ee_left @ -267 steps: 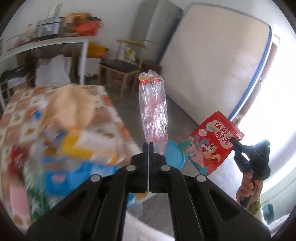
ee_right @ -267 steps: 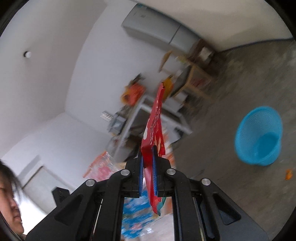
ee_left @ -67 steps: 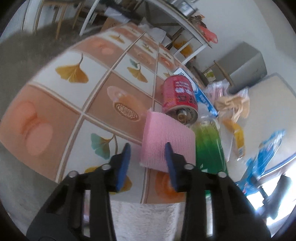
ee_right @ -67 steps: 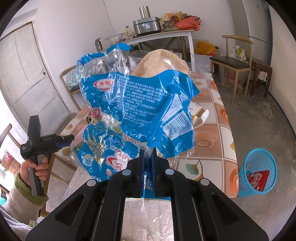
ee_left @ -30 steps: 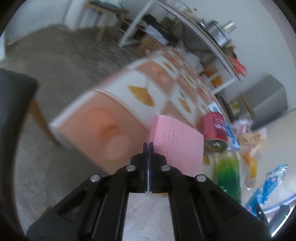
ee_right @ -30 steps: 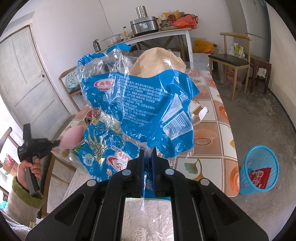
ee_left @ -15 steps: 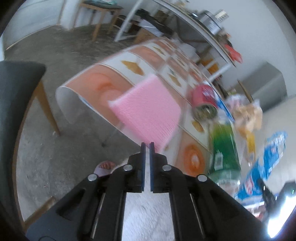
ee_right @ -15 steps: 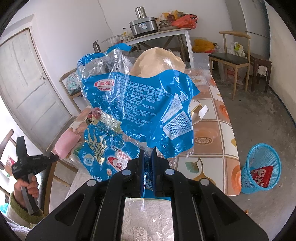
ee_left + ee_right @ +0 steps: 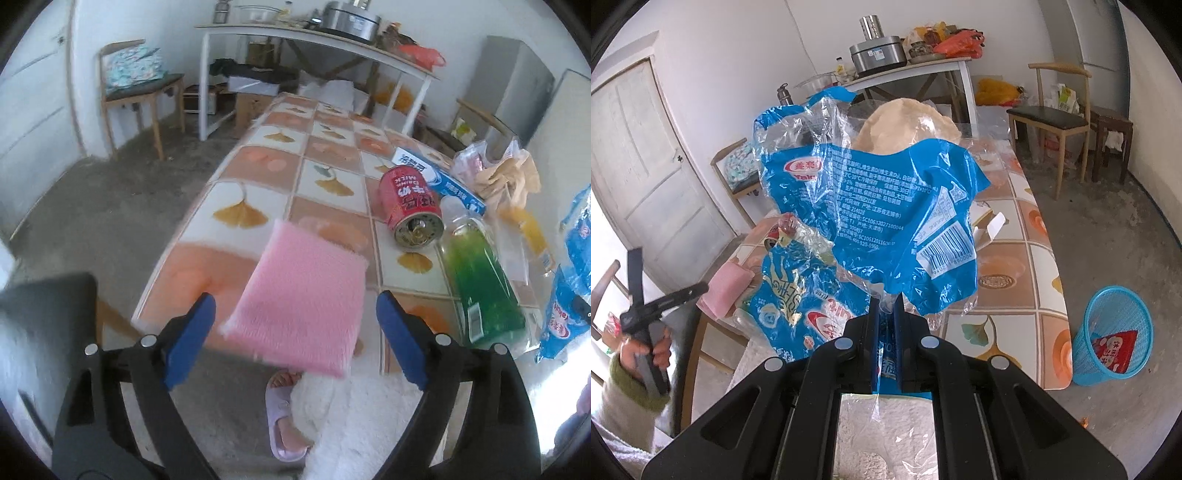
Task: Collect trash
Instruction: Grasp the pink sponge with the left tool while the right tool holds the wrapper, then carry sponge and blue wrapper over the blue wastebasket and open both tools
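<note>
Right wrist view: a blue wrapper point(image 9: 886, 206) is pinched by the right gripper point(image 9: 885, 317); one red packet point(image 9: 1113, 349) is binned in the basket point(image 9: 1123, 299). The left gripper point(image 9: 295, 325) is spread wide, empty, by a pink sponge point(image 9: 299, 291) at the table's point(image 9: 258, 155) near edge; can point(image 9: 412, 206) and bottle point(image 9: 480, 273) are left.

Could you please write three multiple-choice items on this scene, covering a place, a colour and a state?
1. Where is the blue mesh bin?
A. On the table
B. On the floor by the table's corner
C. On a chair

2. What colour is the sponge in front of the left hand-held gripper?
A. Pink
B. Yellow
C. White

3. What state is the right hand-held gripper in?
A. Wide open, holding nothing
B. Shut on a red can
C. Shut on the blue plastic wrapper

Answers:
1. B, since the bin stands on the concrete floor beside the table.
2. A, since the left wrist view shows a pink pad between the spread blue fingertips.
3. C, since the wrapper's clear lower edge is pinched between the closed fingers.
</note>
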Demonstrator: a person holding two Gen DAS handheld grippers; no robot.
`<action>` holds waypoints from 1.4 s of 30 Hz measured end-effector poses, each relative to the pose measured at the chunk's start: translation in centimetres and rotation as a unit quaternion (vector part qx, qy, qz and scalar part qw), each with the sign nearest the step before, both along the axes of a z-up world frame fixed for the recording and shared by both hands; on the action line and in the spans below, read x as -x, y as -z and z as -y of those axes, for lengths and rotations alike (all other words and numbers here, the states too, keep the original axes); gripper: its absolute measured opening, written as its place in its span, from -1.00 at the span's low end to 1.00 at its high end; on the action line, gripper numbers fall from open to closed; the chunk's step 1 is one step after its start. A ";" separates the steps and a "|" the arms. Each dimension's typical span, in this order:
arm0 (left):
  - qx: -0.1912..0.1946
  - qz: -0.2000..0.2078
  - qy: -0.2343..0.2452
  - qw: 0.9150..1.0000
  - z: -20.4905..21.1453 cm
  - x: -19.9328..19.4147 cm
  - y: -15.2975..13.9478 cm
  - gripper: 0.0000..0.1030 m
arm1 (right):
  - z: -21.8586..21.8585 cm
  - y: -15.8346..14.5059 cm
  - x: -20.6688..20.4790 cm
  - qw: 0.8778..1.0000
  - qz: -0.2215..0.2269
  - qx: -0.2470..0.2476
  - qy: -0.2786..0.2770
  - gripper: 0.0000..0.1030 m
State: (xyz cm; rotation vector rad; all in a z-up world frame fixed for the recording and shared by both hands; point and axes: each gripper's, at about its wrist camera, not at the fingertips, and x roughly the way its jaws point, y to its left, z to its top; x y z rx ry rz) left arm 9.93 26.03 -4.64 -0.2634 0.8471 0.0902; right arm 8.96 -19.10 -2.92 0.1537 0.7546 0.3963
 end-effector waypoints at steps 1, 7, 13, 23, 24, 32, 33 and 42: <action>0.003 -0.008 0.006 1.000 -0.1 -0.5 0.1 0.69 | 0.0 0.0 0.0 1.000 -0.001 0.000 0.002 -0.87; 0.006 -0.064 0.062 0.996 0.3 -2.9 2.3 0.69 | 0.1 0.0 -0.2 1.000 -0.006 -0.001 0.009 -0.87; -0.031 -0.072 0.074 0.994 2.0 -2.9 2.9 0.53 | -0.5 0.1 -0.2 1.000 -0.006 0.000 0.005 -0.87; -0.023 -0.036 0.037 0.998 2.2 -0.6 0.3 0.45 | 0.9 -0.2 1.0 1.000 0.010 -0.016 0.007 -0.87; -0.022 -0.028 0.034 0.999 2.3 -0.2 -0.3 0.44 | 1.0 -0.1 1.1 1.000 0.011 -0.018 0.007 -0.87; 0.011 0.099 0.115 0.988 8.5 3.1 -9.7 0.44 | 3.4 -0.4 2.3 0.998 0.024 -0.055 0.018 -0.87; 0.016 0.103 0.130 0.986 9.6 2.9 -10.3 0.44 | 4.0 -0.3 2.5 0.997 0.024 -0.066 0.022 -0.87; 0.037 0.084 0.289 0.953 25.6 -1.8 -10.9 0.45 | 12.5 1.1 5.3 0.986 0.024 -0.112 0.123 -0.87</action>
